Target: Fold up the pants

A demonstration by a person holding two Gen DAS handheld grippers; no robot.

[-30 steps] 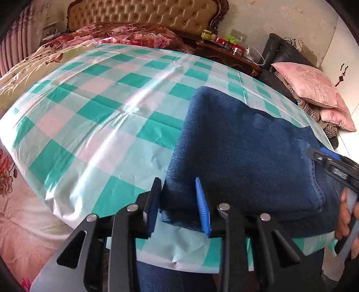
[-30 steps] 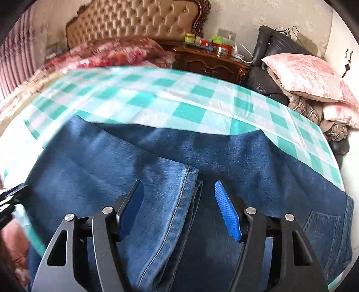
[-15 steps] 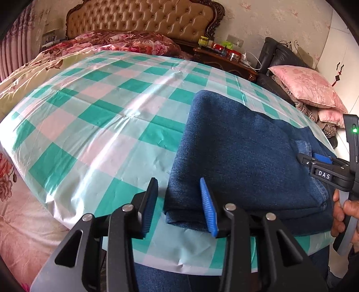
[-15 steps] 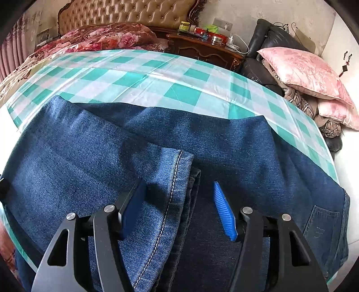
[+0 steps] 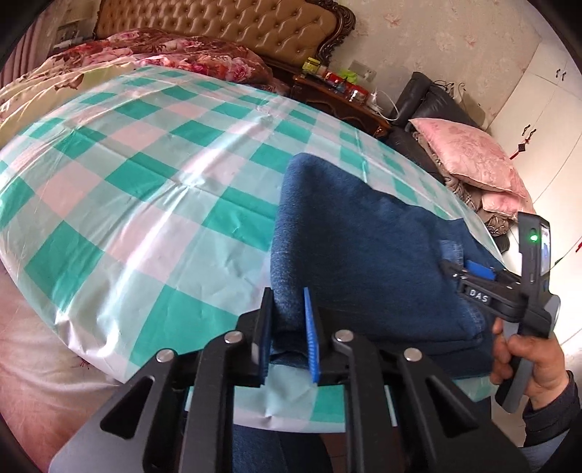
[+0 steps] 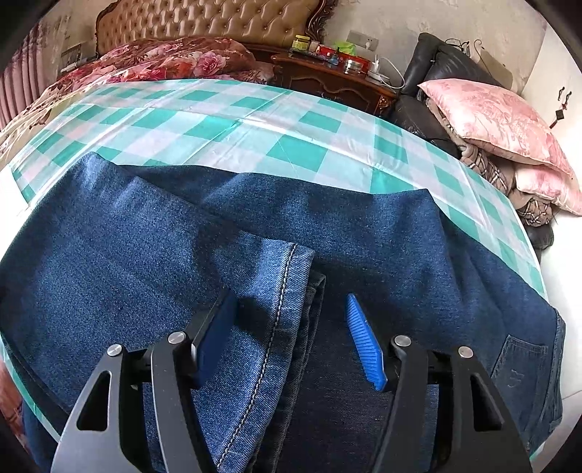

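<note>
Dark blue jeans (image 5: 363,247) lie folded on a green-and-white checked cloth (image 5: 145,203) over the bed. My left gripper (image 5: 285,320) is shut on the near left folded corner of the jeans and lifts it slightly. In the right wrist view the jeans (image 6: 145,247) fill the lower frame, with a stitched leg hem (image 6: 283,283) lying on top. My right gripper (image 6: 291,327) is open, its jaws straddling that hem just above the cloth. It also shows in the left wrist view (image 5: 473,271), over the jeans' right side.
A tufted headboard (image 5: 232,25) and floral quilt (image 5: 174,54) lie at the back. A dark wooden nightstand (image 6: 327,76) with small bottles stands behind. Pink pillows (image 6: 502,120) are piled on a black chair at the right. The bed's front edge is near me.
My left gripper has closed on the jeans' near left corner and raised it a little. My right gripper stays open over the hem, slightly closer to the denim.
</note>
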